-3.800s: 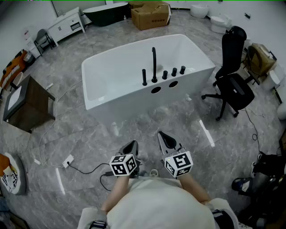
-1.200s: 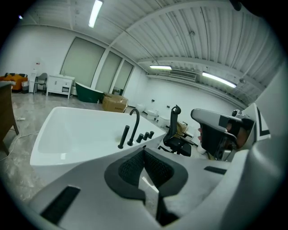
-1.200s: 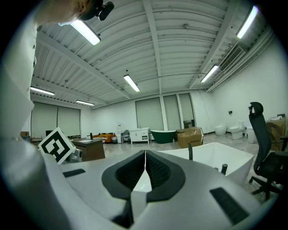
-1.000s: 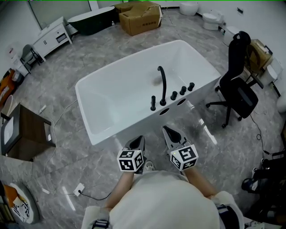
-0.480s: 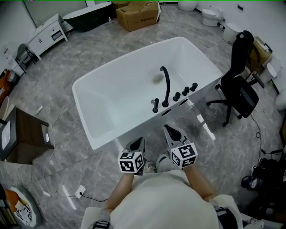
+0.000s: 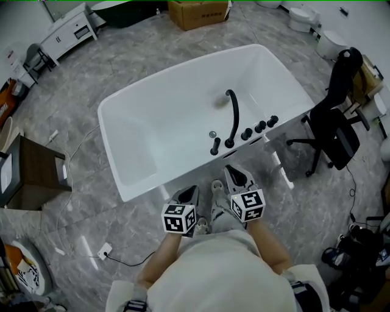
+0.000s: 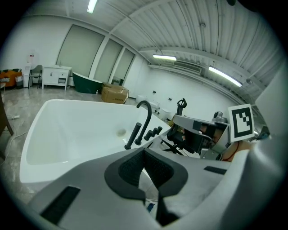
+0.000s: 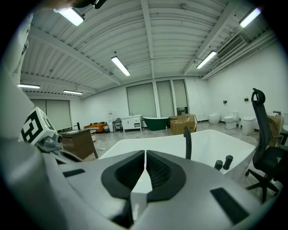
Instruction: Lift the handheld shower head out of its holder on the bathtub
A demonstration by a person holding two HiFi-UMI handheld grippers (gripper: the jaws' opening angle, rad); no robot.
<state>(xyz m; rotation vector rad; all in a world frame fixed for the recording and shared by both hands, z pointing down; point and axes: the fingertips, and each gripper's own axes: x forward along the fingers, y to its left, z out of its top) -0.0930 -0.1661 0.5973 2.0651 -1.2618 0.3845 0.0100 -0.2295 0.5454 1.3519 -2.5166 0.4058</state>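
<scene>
bathtub (image 6: 164, 122): glossy white, smooth
shower head (image 6: 215, 147): matt black, metal-looking
floor (image 6: 122, 61): polished grey marble-look tiles
box (image 6: 199, 12): brown cardboard, matt
side cabinet (image 6: 35, 172): dark wood

The room is lit brightly and evenly by tube lights (image 8: 120, 66) on the ceiling. Pale streaks of glare are thrown on the glossy floor (image 6: 183, 49), and soft highlights on the white bathtub (image 6: 152, 134). Only faint shadows are cast. Both gripper views are strongly bowed and ringed in black; the close foreground is rendered soft.
</scene>
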